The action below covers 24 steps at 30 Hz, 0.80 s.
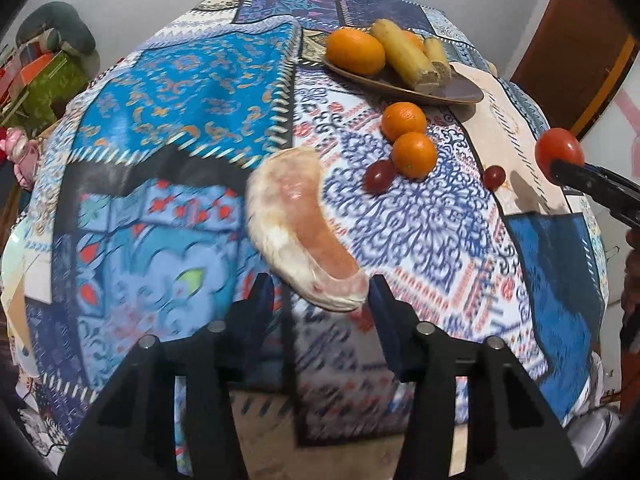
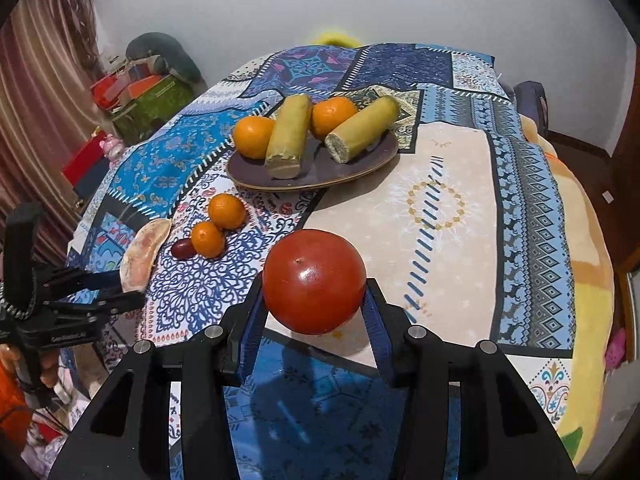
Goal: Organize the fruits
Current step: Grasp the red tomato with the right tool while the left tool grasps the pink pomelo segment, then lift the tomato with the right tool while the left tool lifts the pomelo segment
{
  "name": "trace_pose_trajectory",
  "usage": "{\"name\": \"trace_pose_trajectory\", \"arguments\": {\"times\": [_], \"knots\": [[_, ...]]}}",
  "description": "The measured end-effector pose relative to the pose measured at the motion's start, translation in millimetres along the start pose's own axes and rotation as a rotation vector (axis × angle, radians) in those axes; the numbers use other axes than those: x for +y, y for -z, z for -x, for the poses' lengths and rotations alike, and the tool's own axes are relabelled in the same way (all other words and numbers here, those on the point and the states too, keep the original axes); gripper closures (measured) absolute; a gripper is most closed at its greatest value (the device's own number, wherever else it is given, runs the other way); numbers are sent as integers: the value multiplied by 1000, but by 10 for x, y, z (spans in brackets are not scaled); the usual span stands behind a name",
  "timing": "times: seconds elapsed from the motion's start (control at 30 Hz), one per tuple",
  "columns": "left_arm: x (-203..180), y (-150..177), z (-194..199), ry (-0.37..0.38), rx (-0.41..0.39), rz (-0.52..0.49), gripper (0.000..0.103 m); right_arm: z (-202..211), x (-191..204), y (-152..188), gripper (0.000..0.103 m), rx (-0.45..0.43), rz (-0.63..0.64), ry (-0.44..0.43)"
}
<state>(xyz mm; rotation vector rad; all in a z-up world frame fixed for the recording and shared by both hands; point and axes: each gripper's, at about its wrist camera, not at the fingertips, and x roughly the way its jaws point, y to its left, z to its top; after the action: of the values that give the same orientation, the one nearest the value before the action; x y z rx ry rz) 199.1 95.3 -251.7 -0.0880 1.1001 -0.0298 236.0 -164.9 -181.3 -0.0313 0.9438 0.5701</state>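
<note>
Right wrist: right gripper [image 2: 314, 300] clamped on tomato [image 2: 314, 282]; left gripper [image 1: 320, 296] fingers apart w/ pomelo slice [image 1: 298, 224] between

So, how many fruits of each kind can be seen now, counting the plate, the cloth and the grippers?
Oranges: 4 (2 on the plate, 2 on the cloth)
Sugarcane pieces: 2 (on the plate)
Grapes: 2
Tomato: 1 (in the right gripper)
Pomelo segment: 1 (at the left gripper)
Total: 10
</note>
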Motion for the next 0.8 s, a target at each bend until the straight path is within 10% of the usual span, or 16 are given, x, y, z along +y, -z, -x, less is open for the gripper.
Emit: {"name": "trace_pose_trajectory", "arguments": {"times": [0.8], "knots": [[29, -527, -449, -65, -5, 38, 43, -70, -61, -3, 59, 13, -10, -14]]}}
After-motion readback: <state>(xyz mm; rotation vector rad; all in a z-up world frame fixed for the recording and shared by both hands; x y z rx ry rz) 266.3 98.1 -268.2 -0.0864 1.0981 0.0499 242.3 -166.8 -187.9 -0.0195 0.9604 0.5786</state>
